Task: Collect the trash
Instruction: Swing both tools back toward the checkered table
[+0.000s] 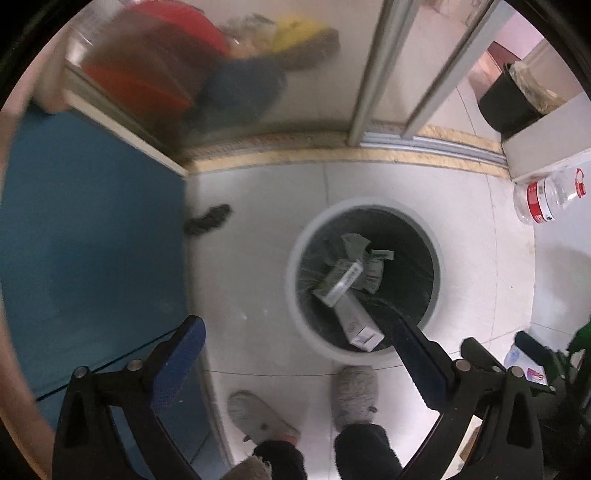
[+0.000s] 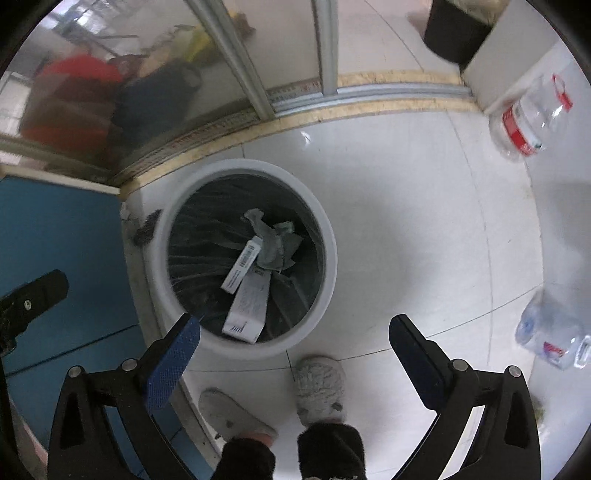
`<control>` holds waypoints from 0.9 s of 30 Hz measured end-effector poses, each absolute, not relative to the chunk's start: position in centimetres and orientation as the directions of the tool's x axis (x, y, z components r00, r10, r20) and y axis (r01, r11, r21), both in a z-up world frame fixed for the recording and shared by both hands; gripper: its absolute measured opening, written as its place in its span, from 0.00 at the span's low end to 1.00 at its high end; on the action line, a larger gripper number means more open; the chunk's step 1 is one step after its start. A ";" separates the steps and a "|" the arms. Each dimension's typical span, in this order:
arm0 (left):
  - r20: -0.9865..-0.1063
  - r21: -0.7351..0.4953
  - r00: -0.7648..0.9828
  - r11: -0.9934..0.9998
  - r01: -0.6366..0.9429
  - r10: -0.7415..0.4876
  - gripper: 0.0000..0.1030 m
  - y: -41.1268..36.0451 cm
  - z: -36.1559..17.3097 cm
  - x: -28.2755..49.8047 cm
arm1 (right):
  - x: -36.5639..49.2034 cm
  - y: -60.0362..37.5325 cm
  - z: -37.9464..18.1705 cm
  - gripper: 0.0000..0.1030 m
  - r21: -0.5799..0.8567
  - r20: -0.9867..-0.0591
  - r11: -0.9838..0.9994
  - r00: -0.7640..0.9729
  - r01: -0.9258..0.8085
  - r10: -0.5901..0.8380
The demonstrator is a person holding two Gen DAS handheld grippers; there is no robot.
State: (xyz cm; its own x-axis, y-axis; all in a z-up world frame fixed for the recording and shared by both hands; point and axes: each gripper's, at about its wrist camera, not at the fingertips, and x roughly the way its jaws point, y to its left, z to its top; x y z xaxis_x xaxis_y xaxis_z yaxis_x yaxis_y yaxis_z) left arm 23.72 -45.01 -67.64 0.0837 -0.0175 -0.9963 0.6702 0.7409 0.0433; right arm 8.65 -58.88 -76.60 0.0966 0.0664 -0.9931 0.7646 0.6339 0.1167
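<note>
A round white trash bin (image 1: 295, 295) with a dark liner stands on the tiled floor and also shows in the right wrist view (image 2: 328, 236). Inside lie long white cartons (image 1: 360, 321) (image 2: 247, 306) and crumpled paper (image 1: 354, 243) (image 2: 275, 242). My left gripper (image 1: 295, 332) is open and empty above the bin's near rim. My right gripper (image 2: 295, 328) is open and empty above the bin's near right side. A clear plastic bottle with a red label (image 1: 546, 199) (image 2: 528, 118) lies on the floor at the right. Another clear bottle (image 2: 554, 328) lies nearer, at the right.
A blue cabinet (image 1: 92, 229) (image 2: 62, 229) stands left of the bin. A sliding glass door track (image 1: 369, 151) (image 2: 332, 99) runs behind it. A black bin (image 1: 509, 99) (image 2: 458, 29) stands beyond the door. The person's grey slippers (image 1: 354, 395) (image 2: 321, 387) are below. A dark scrap (image 1: 208, 219) lies on the floor.
</note>
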 end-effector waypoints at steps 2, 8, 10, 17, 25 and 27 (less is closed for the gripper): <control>-0.995 0.052 0.100 0.750 0.659 -0.019 1.00 -43.8 -65.2 23.3 | 8.4 -58.0 -73.6 1.00 0.109 -0.994 0.649 0.101 0.753 0.049; -0.990 0.073 0.141 0.767 0.637 -0.022 1.00 -39.5 -56.8 20.6 | 6.7 -55.0 -63.1 1.00 0.104 -0.991 0.678 0.131 0.728 0.012; -0.987 0.078 0.158 0.770 0.633 -0.030 1.00 -37.8 -53.2 19.4 | 5.7 -54.1 -59.1 1.00 0.102 -0.990 0.684 0.144 0.722 -0.005; -0.979 0.030 0.177 0.790 0.612 -0.101 1.00 -33.6 -42.3 15.7 | 2.1 -51.1 -46.8 1.00 0.094 -0.982 0.704 0.182 0.704 -0.051; -0.957 -0.031 0.214 0.803 0.596 -0.195 1.00 -29.7 -32.9 14.1 | -0.8 -47.7 -34.4 1.00 0.099 -0.965 0.707 0.240 0.700 -0.103; -0.951 -0.037 0.228 0.805 0.592 -0.211 1.00 -28.7 -31.4 14.0 | -0.8 -46.9 -32.7 1.00 0.106 -0.960 0.710 0.257 0.696 -0.109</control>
State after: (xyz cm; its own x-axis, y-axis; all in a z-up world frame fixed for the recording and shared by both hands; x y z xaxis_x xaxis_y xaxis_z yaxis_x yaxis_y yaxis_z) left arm 14.03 -28.73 -31.40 0.2278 -0.2108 -0.9506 0.5920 0.8051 -0.0366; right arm -0.84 -46.94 -32.66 0.2572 -0.1085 -0.9602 0.6960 0.7102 0.1062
